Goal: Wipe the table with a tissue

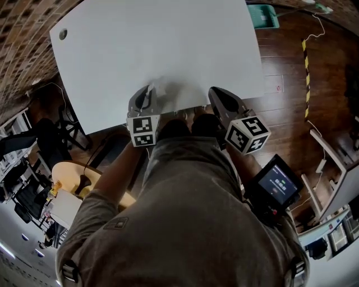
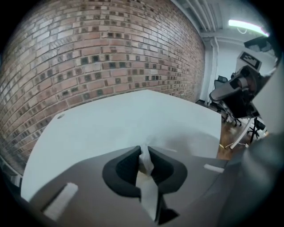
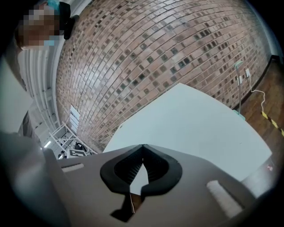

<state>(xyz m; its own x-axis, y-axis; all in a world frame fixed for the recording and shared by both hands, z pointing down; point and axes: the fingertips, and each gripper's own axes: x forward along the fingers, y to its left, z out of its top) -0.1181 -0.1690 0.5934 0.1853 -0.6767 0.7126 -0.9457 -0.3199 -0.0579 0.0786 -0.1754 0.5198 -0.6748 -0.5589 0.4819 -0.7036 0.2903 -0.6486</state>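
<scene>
A white tissue (image 2: 145, 165) is pinched between the jaws of my left gripper (image 2: 143, 153), which is shut on it. In the head view the left gripper (image 1: 149, 91) sits over the near edge of the white table (image 1: 168, 45), with the tissue (image 1: 159, 88) bunched at its tip on the tabletop. My right gripper (image 1: 214, 92) rests at the same near edge, a little to the right. In the right gripper view its tips (image 3: 143, 146) meet with nothing held, and the white table (image 3: 195, 119) spreads beyond them.
A brick wall (image 2: 88, 57) runs behind the table. A small round hole (image 1: 63, 34) marks the table's far left corner. A green bin (image 1: 262, 15) stands on the wooden floor at the far right. Chairs (image 2: 235, 95) stand past the table's right end.
</scene>
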